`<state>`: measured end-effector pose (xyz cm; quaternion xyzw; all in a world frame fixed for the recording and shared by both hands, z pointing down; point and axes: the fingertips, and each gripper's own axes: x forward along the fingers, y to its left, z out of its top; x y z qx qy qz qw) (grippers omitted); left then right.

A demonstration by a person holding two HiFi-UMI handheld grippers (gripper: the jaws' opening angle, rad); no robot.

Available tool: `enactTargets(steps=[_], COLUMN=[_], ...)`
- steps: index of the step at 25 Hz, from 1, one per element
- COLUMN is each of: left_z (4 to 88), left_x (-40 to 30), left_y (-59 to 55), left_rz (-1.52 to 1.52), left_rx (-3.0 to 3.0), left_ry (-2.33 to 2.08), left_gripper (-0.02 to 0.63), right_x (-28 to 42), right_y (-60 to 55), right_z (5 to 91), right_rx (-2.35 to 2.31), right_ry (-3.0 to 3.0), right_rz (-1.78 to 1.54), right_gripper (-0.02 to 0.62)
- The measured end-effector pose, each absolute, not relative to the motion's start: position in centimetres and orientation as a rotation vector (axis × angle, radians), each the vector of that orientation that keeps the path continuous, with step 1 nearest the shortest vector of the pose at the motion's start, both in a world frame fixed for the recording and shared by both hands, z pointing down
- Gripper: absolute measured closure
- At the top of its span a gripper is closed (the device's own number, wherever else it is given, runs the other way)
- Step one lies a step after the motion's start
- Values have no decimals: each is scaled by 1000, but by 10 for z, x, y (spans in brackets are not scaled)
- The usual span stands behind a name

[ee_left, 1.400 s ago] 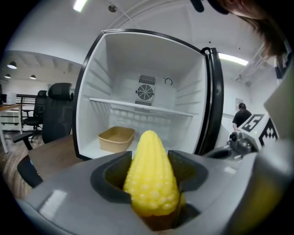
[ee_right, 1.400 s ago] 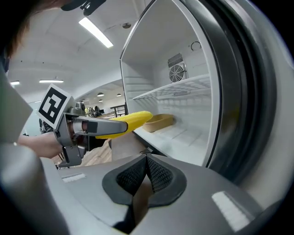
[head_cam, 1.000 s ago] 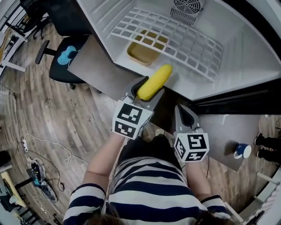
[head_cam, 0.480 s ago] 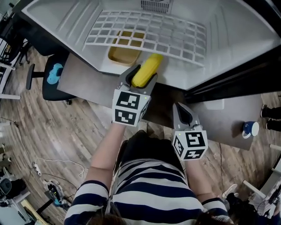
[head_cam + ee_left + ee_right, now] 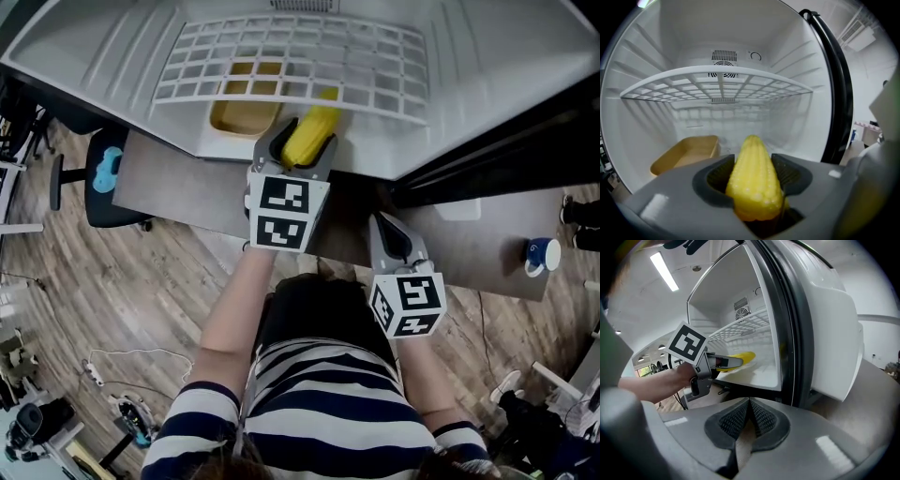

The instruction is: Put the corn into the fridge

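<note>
In left claw point(image 5: 294, 146): corn point(image 5: 314, 131), below rack point(image 5: 291, 56) inside fridge point(image 5: 487, 56); tray point(image 5: 242, 112) left of corn

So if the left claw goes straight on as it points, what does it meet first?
Probably the fridge's back wall: the left claw, shut on the corn, points under the wire shelf, with the tan tray off to its left. Depth is unclear.

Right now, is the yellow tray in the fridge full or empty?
Empty, as far as it shows: the left gripper view looks into the tray and sees only its bare floor.
</note>
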<state>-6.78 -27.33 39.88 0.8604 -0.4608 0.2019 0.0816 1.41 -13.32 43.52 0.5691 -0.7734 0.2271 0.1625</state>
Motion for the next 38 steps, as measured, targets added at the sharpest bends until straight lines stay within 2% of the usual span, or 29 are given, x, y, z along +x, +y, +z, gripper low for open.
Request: enactTargets(steps=[16,38], left_z=[414,423], left_x=[-58,-58], left_y=[-291,-292], left_rz=[777,870], left_rx=[2565,2604], left_ry=[-1387,-1356], left_gripper=[606,606], right_x=[11,7], right_y=[-132,-135], right_z=[448,451], right_rx=[1604,1583], right_ry=[-2187,-2185], right_rz=[682,682], right_gripper=[598,598])
